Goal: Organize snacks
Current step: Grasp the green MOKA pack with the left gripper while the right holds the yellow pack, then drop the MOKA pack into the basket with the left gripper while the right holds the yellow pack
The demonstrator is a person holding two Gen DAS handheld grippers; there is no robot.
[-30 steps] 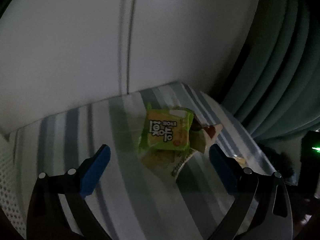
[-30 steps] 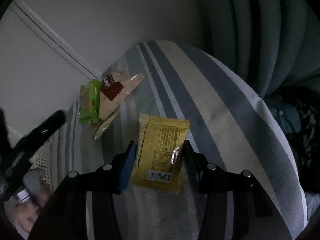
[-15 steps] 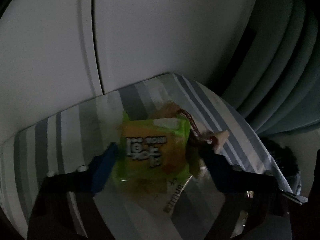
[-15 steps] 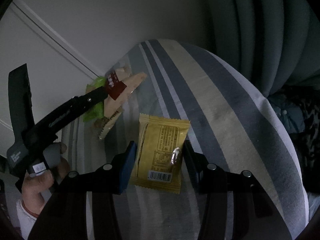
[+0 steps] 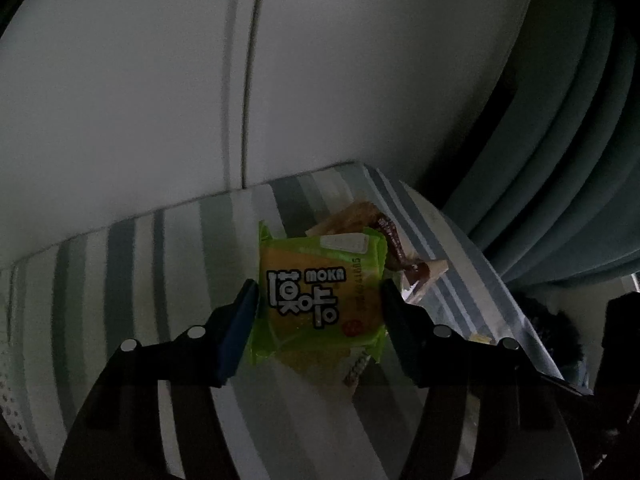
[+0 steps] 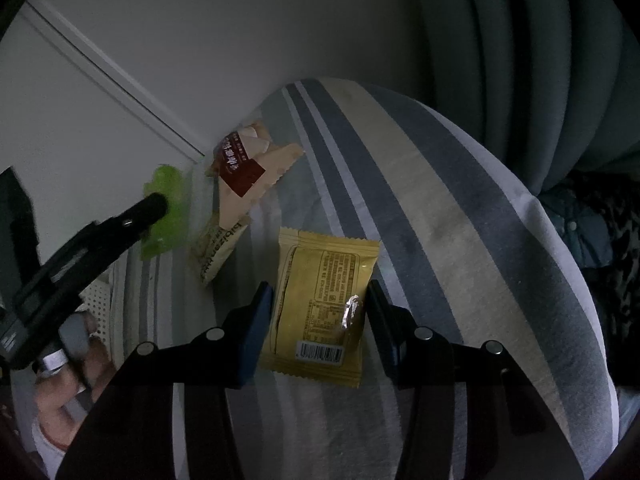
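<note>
Left wrist view: the left gripper (image 5: 318, 308) is clamped on the green MOKA snack pack (image 5: 320, 300), its blue pads pressing both side edges, above the striped cloth (image 5: 160, 280). Just behind the pack lies a beige-and-brown wrapper (image 5: 396, 252).

Right wrist view: the right gripper (image 6: 318, 312) grips the yellow snack packet (image 6: 320, 300) on both sides, over the striped cloth. The beige-and-brown wrapper lies beyond the packet, to its left.
</note>
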